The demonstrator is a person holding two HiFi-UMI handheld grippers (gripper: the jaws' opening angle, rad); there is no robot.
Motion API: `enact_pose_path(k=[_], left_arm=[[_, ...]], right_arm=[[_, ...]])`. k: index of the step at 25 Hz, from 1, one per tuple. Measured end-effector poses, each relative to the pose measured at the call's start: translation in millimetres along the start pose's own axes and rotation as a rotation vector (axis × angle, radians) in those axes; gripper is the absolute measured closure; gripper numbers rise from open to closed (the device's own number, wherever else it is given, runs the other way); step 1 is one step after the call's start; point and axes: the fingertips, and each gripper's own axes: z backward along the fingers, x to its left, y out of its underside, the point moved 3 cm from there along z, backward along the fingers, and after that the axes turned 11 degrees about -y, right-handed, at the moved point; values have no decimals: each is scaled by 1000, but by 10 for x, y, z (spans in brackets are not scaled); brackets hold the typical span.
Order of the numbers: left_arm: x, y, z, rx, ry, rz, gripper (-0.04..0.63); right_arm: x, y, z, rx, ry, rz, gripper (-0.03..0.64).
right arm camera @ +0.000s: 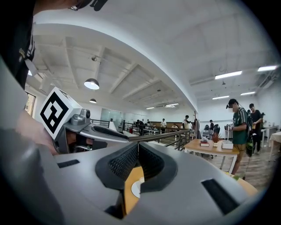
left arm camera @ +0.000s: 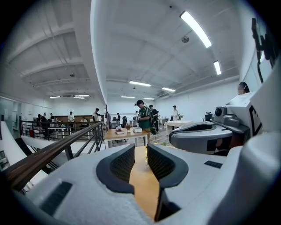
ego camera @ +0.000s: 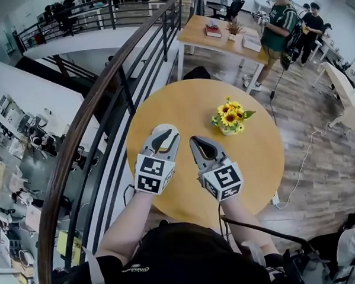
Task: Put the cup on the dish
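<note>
Above the round table [ego camera: 255,158], the left gripper [ego camera: 164,133] hangs clenched on nothing. Beside it, the right gripper [ego camera: 199,143] is likewise closed and empty. Under its jaws peeps a white disc [right arm camera: 134,188], likely the dish. I can make out no cup. A cup is probably light, rigid, slick and breakable, so pinch its wall at the rim.

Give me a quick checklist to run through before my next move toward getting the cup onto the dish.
1. Left gripper empty: ok, nothing between its jaws.
2. Right gripper empty: ok, nothing between its jaws.
3. Jaws open for a grasp: not ok, both pairs stand together.
4. Dish found: ok, a white dish lies on the table, seen below the right jaws.
5. Cup found: cannot tell, no view shows it plainly.
6. Sunflower pot out of the way: ok, it stands apart, right of both grippers.
</note>
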Motion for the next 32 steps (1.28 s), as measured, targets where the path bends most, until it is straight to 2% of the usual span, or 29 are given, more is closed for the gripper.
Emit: enact_pose_path(k=[32], left_arm=[[-91, 113, 4, 22, 0, 4, 500]], right_arm=[[-59, 136, 95, 27, -3, -20, 611]])
